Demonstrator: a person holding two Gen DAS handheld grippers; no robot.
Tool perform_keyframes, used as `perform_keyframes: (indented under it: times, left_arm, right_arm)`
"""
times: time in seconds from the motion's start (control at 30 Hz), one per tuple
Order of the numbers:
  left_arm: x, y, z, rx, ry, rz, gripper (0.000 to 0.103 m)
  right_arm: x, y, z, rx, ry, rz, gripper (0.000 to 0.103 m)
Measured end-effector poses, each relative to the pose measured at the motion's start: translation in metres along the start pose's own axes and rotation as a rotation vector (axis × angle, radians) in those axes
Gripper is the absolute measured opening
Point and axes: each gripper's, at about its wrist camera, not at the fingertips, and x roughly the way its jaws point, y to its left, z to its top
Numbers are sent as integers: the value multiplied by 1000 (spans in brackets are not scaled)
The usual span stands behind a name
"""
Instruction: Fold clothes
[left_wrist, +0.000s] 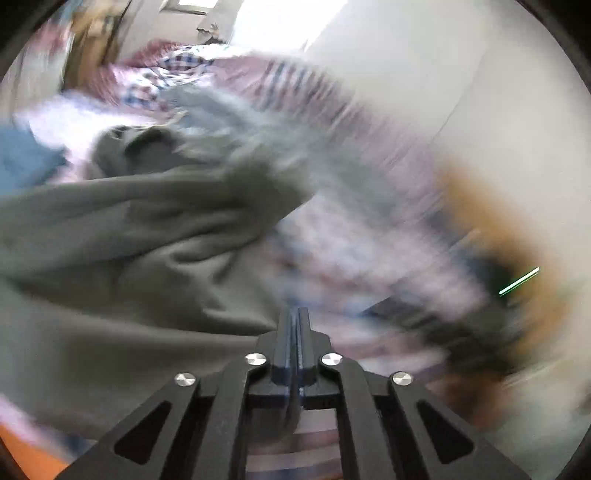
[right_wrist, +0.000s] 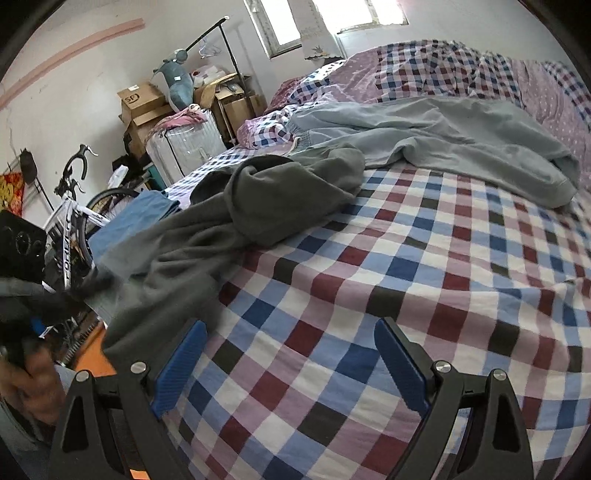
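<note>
Right wrist view: bed (right_wrist: 369, 295) covered with checked sheet in blue, maroon, white and lilac. Dark grey garment (right_wrist: 236, 218) crumpled along left edge of bed, one end trailing off toward near left corner. Light blue-grey garment (right_wrist: 443, 136) spread across far side of bed, touching grey garment at its near left end. Folded blue cloth (right_wrist: 136, 218) at left edge, just beside grey garment. Checked quilt (right_wrist: 443, 66) bunched along far edge. Right tongs (right_wrist: 291, 354) spread wide open over bare sheet near front edge, holding nothing. Left tongs (right_wrist: 92, 284) at left edge, blurred, touching grey garment.

Beyond left edge: bicycle (right_wrist: 70, 206), pale suitcase (right_wrist: 188, 144), stacked cardboard boxes (right_wrist: 142, 101), white wall with window (right_wrist: 280, 22) behind.

Left wrist view: heavy motion blur. Left tongs (left_wrist: 297, 325) with fingers pressed together, clamped on fold of dark grey garment (left_wrist: 129, 258), which fills left half. Light blue-grey garment (left_wrist: 266, 125) and checked sheet (left_wrist: 351, 240) smeared beyond. Orange surface (left_wrist: 26, 450) at lower left, identity unclear.
</note>
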Motion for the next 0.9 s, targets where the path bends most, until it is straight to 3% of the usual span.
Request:
perform_keyframes:
  times: [0.1, 0.2, 0.23, 0.3, 0.37, 0.4, 0.43, 0.5, 0.53, 0.63, 0.8, 0.9]
  left_arm:
    - [-36, 38, 10, -217, -142, -165, 0]
    - [-41, 77, 9, -357, -132, 75, 0]
    - [-37, 79, 9, -357, -110, 95, 0]
    - [-27, 60, 9, -261, -65, 106, 0]
    - [-15, 34, 7, -134, -16, 120, 7]
    - [-8, 21, 5, -71, 10, 126, 19]
    - [2, 7, 2, -17, 39, 127, 38]
    - [17, -20, -8, 95, 79, 141, 55]
    - [27, -40, -14, 196, 99, 156, 57]
    - [49, -72, -30, 368, 153, 208, 60]
    - [84, -80, -40, 477, 199, 322, 60]
    - [98, -71, -39, 473, 210, 411, 60]
  right_arm:
    - [4, 1, 0, -1, 11, 7, 95]
    - [9, 2, -1, -1, 22, 14, 95]
    - [10, 3, 0, 0, 23, 18, 95]
    - [11, 3, 1, 0, 22, 27, 95]
    - [12, 2, 3, 0, 19, 28, 95]
    - [12, 0, 3, 6, 16, 17, 95]
    - [12, -2, 4, 15, 14, 6, 95]
    - [12, -10, 5, 47, 10, -12, 95]
    - [12, -14, 6, 65, 8, -20, 95]
    - [10, -27, 8, 118, 5, -41, 95]
    - [9, -43, 12, 181, 2, -53, 95]
    - [7, -47, 14, 194, -2, -49, 95]
